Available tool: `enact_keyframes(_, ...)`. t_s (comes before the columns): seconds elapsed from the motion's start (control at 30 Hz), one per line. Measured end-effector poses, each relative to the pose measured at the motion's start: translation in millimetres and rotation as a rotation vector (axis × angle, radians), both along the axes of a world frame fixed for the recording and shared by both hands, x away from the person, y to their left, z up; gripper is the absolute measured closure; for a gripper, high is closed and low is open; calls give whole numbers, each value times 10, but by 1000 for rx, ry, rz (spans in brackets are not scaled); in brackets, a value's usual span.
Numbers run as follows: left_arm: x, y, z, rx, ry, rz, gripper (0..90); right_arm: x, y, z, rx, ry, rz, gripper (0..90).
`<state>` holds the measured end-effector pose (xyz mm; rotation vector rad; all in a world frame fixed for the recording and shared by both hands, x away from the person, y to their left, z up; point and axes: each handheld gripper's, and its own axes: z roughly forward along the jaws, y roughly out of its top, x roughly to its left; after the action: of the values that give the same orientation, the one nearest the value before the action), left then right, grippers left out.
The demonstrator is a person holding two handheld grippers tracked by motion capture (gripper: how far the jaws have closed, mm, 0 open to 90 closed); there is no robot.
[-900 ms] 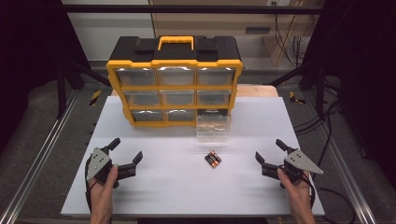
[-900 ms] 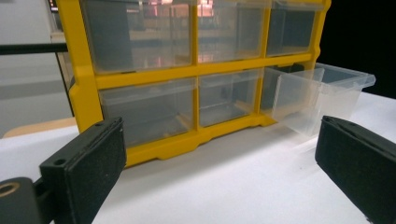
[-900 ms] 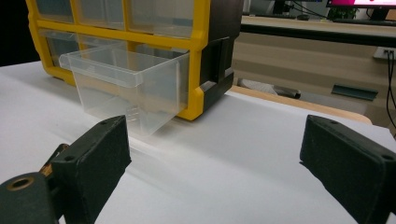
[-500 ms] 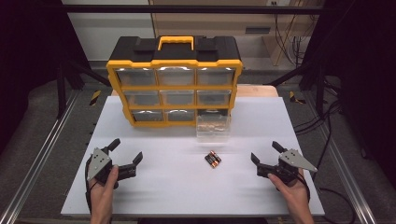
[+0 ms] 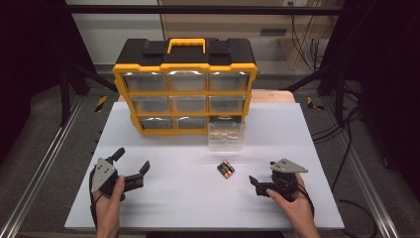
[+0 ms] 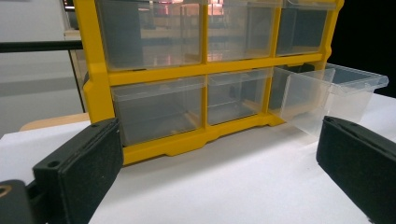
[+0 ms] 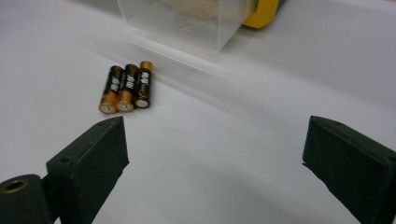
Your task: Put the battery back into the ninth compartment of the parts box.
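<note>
Three AA batteries (image 7: 125, 88) lie side by side, touching, on the white table (image 5: 163, 208), just in front of the pulled-out clear drawer (image 5: 226, 138) of the yellow organizer (image 5: 185, 85). The right gripper (image 5: 257, 184), jaws wide and empty, sits near them; it should probably line its jaws across one end battery and close on it alone. The left gripper (image 5: 130, 166) rests wide open, well apart. The organizer has nine drawers.

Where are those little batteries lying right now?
In the high view the batteries lie side by side on the white table, just in front of the pulled-out clear drawer and left of the right gripper, whose open jaws point toward them.
</note>
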<state>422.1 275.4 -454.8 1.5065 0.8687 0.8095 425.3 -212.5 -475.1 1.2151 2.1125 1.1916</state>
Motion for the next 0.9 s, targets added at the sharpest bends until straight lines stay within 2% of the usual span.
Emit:
enact_keyframes(0.07, -1, 0, 1, -2, 1, 1, 7, 4, 41, 9, 4, 11, 12, 69)
enact_keyframes(0.17, -7, -6, 13, 2, -5, -7, 6, 10, 104, 28, -21, 16, 35, 76)
enact_keyframes(0.23, 2, -15, 5, 6, -2, -12, 6, 53, 200, 59, -58, 45, 70, 108)
enact_keyframes(0.37, 5, -15, 4, -1, 1, -12, 6, 122, 300, 120, -81, 65, 98, 127)
enact_keyframes(0.4, 4, -13, 8, 1, 1, -13, 7, 183, 371, 170, -111, 81, 105, 150)
enact_keyframes(0.43, 4, -17, 9, -1, 0, -15, 7, 183, 371, 170, -111, 81, 105, 150)
enact_keyframes(0.47, 6, -26, 10, 5, 1, -18, 6, 254, 428, 211, -138, 117, 100, 184)
enact_keyframes(0.53, 4, -33, 11, 6, 0, -19, 6, 320, 479, 240, -147, 147, 121, 235)
enact_keyframes(0.57, 4, -33, 11, 6, 0, -19, 7, 320, 479, 240, -147, 147, 121, 235)
enact_keyframes(0.6, 4, -33, 11, 8, -1, -19, 7, 368, 534, 250, -163, 167, 135, 293)
enact_keyframes(0.63, 7, -34, 11, 8, -1, -19, 7, 368, 534, 250, -163, 167, 135, 293)
enact_keyframes(0.67, 11, -35, 10, 9, -1, -20, 7, 388, 558, 246, -169, 170, 137, 333)
enact_keyframes(0.7, 20, -36, 7, 13, 2, -23, 7, 424, 601, 226, -166, 182, 134, 390)
enact_keyframes(0.73, 20, -36, 7, 13, 2, -23, 7, 424, 601, 226, -166, 182, 134, 390)
enact_keyframes(0.77, 23, -41, 1, 15, 6, -24, 7, 457, 629, 206, -147, 188, 138, 445)
enact_keyframes(0.8, 23, -41, 1, 15, 6, -24, 7, 457, 629, 206, -147, 188, 138, 445)
enact_keyframes(0.83, 20, -43, 1, 15, 7, -24, 7, 487, 657, 189, -135, 194, 130, 503)
enact_keyframes(0.87, 16, -43, 3, 15, 6, -25, 7, 487, 657, 189, -135, 194, 130, 503)
enact_keyframes(0.9, 13, -43, 3, 14, 6, -25, 6, 516, 678, 164, -132, 201, 119, 563)
